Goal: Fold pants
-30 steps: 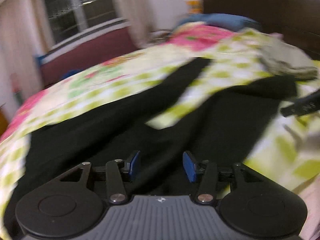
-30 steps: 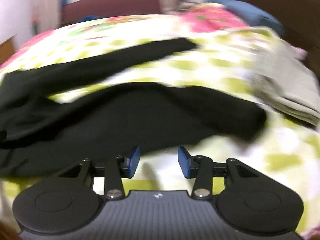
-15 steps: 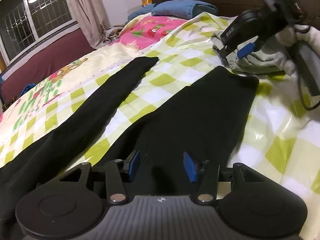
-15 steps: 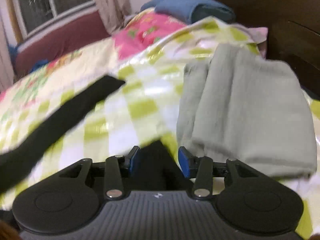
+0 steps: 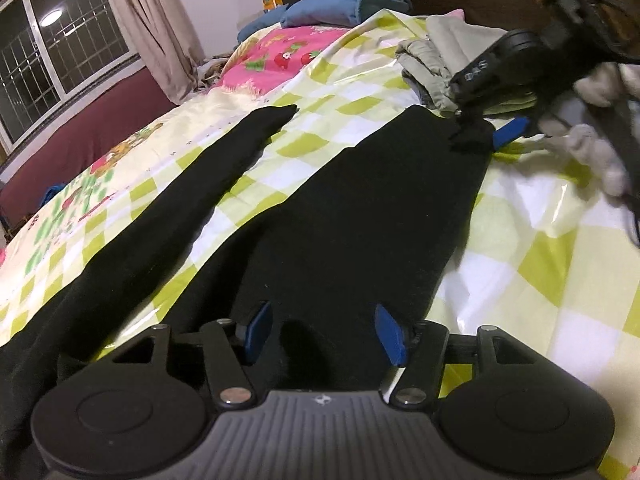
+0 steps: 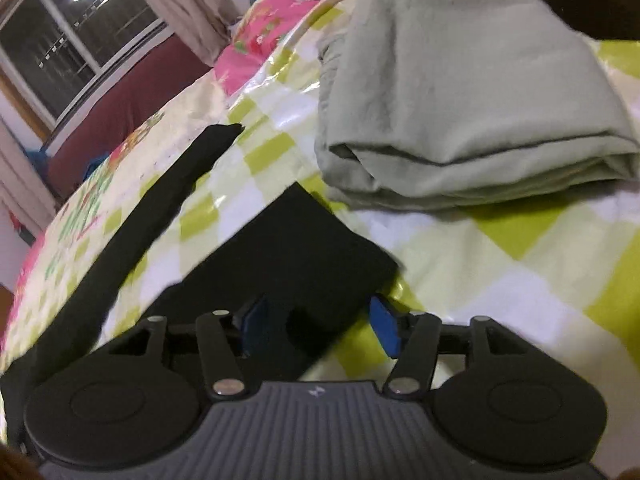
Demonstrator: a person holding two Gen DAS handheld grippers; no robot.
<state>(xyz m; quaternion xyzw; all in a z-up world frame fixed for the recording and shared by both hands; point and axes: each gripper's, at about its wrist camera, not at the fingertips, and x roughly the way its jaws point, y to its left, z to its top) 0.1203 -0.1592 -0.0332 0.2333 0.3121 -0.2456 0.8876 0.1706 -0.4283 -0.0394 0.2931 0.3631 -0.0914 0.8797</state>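
Black pants (image 5: 352,208) lie spread flat on the bed's green-checked cover (image 5: 532,264), legs apart. Left gripper (image 5: 324,334) and right gripper (image 6: 316,326) hover over one leg, jaws just opened wide, gripping nothing. Folded grey cloth (image 6: 460,92) lies just beyond the hem.

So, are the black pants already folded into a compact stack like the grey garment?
No, the black pants lie spread flat with both legs apart on the checked bed cover.

both grippers, left (image 5: 324,334) & right (image 6: 316,326), angled down, fingers just been opening, nothing gripped btwn them.
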